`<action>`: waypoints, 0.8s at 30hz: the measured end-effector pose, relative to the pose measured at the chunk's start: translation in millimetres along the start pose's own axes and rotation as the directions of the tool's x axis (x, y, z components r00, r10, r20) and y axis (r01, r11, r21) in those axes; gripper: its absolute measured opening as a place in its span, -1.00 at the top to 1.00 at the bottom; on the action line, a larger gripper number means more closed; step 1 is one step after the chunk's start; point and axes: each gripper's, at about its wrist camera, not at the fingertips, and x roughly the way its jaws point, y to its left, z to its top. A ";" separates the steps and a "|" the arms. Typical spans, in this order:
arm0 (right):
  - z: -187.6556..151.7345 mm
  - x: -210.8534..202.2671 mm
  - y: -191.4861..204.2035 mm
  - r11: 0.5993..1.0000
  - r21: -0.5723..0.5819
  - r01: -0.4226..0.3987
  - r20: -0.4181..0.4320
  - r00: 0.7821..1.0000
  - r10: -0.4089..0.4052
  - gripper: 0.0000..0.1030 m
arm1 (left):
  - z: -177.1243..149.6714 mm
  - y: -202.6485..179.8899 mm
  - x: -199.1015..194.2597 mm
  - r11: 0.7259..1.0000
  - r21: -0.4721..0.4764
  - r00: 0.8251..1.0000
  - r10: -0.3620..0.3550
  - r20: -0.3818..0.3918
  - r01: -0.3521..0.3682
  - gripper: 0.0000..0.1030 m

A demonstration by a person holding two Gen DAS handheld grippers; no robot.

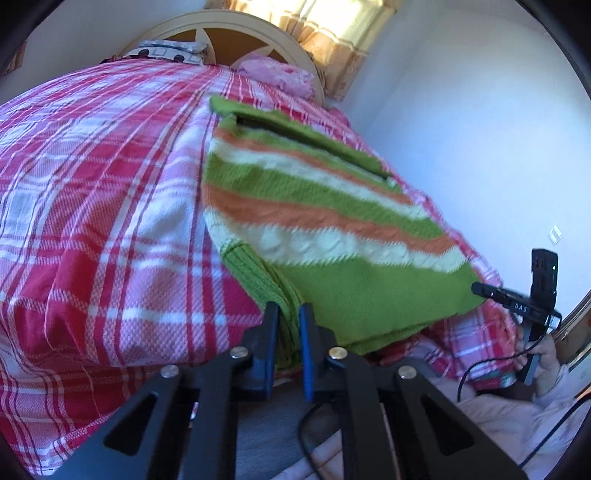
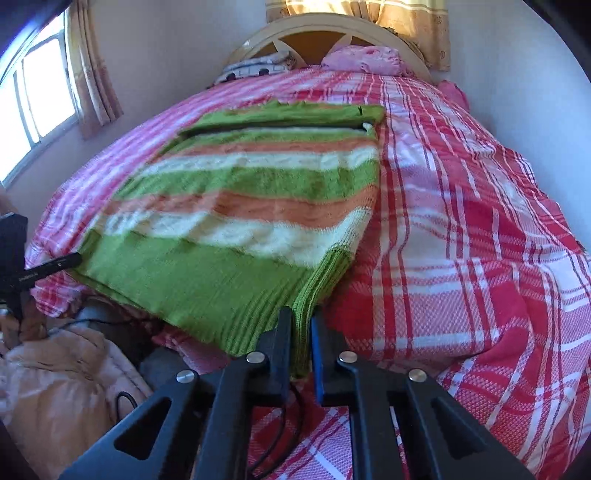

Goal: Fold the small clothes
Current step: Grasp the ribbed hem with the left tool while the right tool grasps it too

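Observation:
A knit sweater (image 1: 314, 206) (image 2: 236, 199) striped green, orange and cream lies flat on the red plaid bedspread (image 1: 92, 184) (image 2: 480, 221), its ribbed green hem hanging over the near edge. My left gripper (image 1: 289, 310) is shut on the hem's left corner, with the rib pinched between the pads. My right gripper (image 2: 303, 317) is shut on the hem's right corner. Each gripper also shows from the side in the other's view, the right gripper (image 1: 517, 306) at the far right and the left gripper (image 2: 51, 266) at the far left. A green band lies folded across the sweater's far end.
A rounded headboard (image 2: 332, 29) with a patterned pillow (image 2: 255, 66) and a pink pillow (image 2: 362, 59) closes the bed's far end. A window (image 2: 33, 92) with curtains is on the left wall. Cables and a person's pale quilted sleeve (image 2: 62, 376) lie below the bed edge.

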 end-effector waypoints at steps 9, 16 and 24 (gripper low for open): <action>81.0 -14.5 -23.5 0.952 0.184 -0.244 0.182 0.961 0.211 0.84 | 92.3 -7.1 15.8 1.000 -0.018 0.997 0.018 0.077 -0.016 0.86; 154.1 35.1 -58.1 0.909 0.327 -0.259 0.225 0.955 0.192 0.88 | 133.6 -14.1 16.9 0.979 0.162 0.987 0.101 0.123 -0.121 0.75; 197.2 129.3 -91.5 0.902 0.411 -0.131 0.121 0.989 0.089 0.92 | 104.6 17.9 -3.6 0.956 0.276 0.994 0.081 0.076 -0.099 -0.30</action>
